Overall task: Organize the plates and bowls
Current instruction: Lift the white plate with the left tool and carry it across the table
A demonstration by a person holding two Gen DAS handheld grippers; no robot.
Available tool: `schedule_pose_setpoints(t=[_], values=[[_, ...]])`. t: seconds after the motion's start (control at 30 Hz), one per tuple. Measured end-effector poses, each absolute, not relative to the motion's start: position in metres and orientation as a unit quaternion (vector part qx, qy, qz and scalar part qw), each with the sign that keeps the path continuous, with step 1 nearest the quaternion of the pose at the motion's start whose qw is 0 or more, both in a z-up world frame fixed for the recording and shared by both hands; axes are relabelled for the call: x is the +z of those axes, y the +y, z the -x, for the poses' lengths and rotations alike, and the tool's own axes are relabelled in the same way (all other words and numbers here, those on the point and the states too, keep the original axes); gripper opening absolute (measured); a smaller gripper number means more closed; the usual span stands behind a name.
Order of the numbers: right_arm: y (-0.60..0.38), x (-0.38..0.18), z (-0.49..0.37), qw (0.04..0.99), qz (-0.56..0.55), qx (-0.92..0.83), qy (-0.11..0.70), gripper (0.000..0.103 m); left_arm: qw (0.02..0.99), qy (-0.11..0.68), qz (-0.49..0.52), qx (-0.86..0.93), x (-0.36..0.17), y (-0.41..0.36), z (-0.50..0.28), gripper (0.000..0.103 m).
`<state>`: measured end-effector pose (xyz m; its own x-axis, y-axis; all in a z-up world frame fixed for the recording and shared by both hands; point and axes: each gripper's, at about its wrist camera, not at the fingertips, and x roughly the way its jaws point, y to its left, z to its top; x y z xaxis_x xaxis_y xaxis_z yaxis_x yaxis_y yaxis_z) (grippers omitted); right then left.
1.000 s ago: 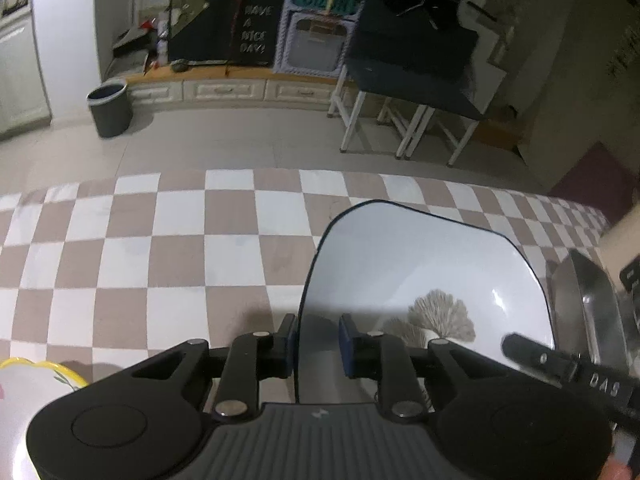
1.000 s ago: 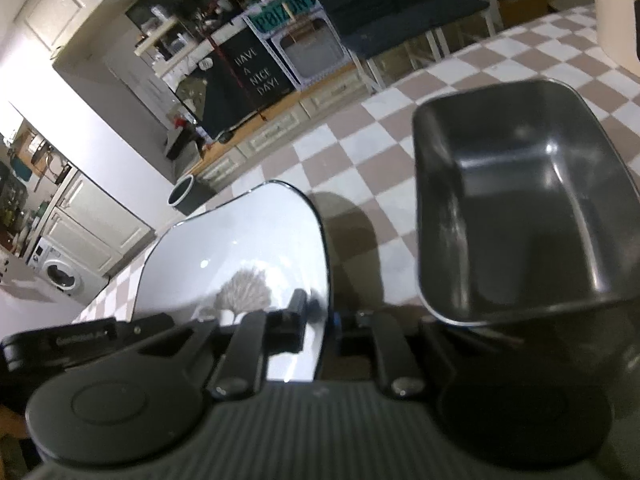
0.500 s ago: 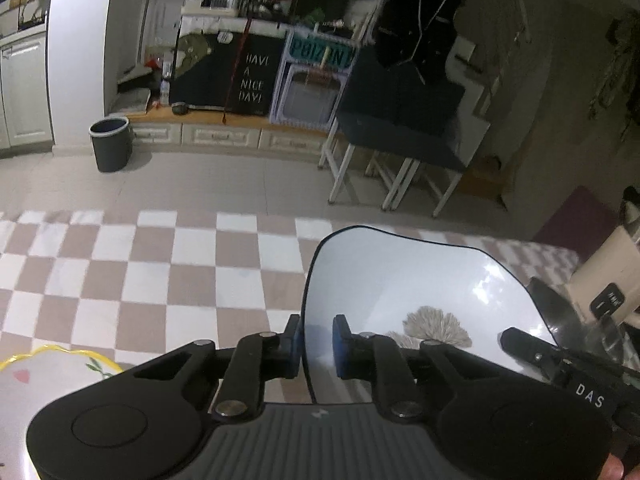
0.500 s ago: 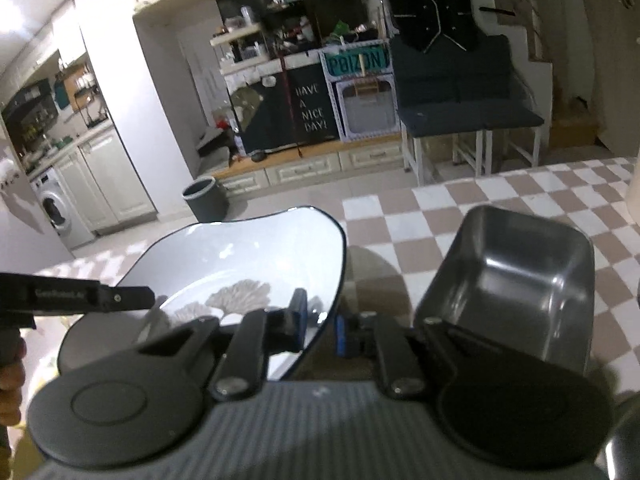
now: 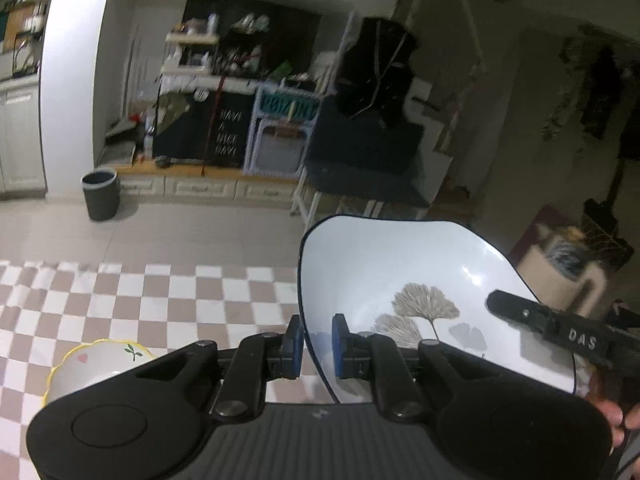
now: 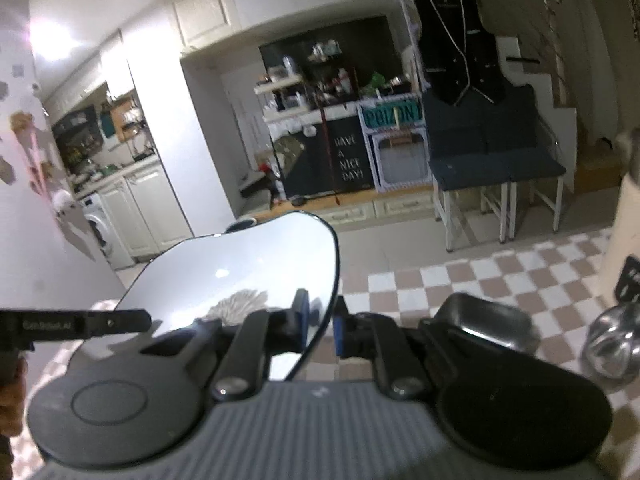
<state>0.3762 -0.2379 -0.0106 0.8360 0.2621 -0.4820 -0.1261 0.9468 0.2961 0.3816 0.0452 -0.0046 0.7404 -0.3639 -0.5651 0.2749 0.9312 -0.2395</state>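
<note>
Both grippers — left [image 5: 316, 346], right [image 6: 320, 330] — clamped on opposite rims of white plate [image 5: 400, 276], frame centre; stiff, glossy, breakable — hold rims level.

The plate [image 5: 404, 276] was glossy white with a thin dark rim and a print of beige-grey ginkgo leaves. The tablecloth [image 5: 168, 300] carried a brown-and-white check. Near its edge a small bowl [image 5: 96, 364] was white with a yellow scalloped rim, a pink heart and a green sprig. The metal tray [image 6: 488, 322] was dark silver-grey. Both grippers were black, their pads [image 5: 339, 344] blue.
</note>
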Motion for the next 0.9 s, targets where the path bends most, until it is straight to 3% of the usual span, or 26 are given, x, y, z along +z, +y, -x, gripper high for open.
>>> schedule_pose_setpoints(t=[0.2, 0.4, 0.6, 0.9], values=[[-0.262, 0.029, -0.315, 0.953, -0.131, 0.115, 0.247, 0.014, 0.939, 0.284, 0.056, -0.186, 0.033, 0.018, -0.301, 0.015], [-0.285, 0.031, -0.250, 0.943, -0.165, 0.120, 0.263, 0.013, 0.937, 0.286, 0.041, -0.198, 0.032, -0.009, -0.220, 0.015], [-0.295, 0.004, -0.192, 0.929, -0.163, 0.101, 0.316, 0.013, 0.924, 0.319, 0.046, -0.207, -0.007, -0.019, -0.174, 0.015], [-0.290, -0.053, -0.173, 0.892, -0.145, 0.084, 0.420, 0.014, 0.887, 0.410, 0.045, -0.208, -0.074, -0.024, -0.171, 0.016]])
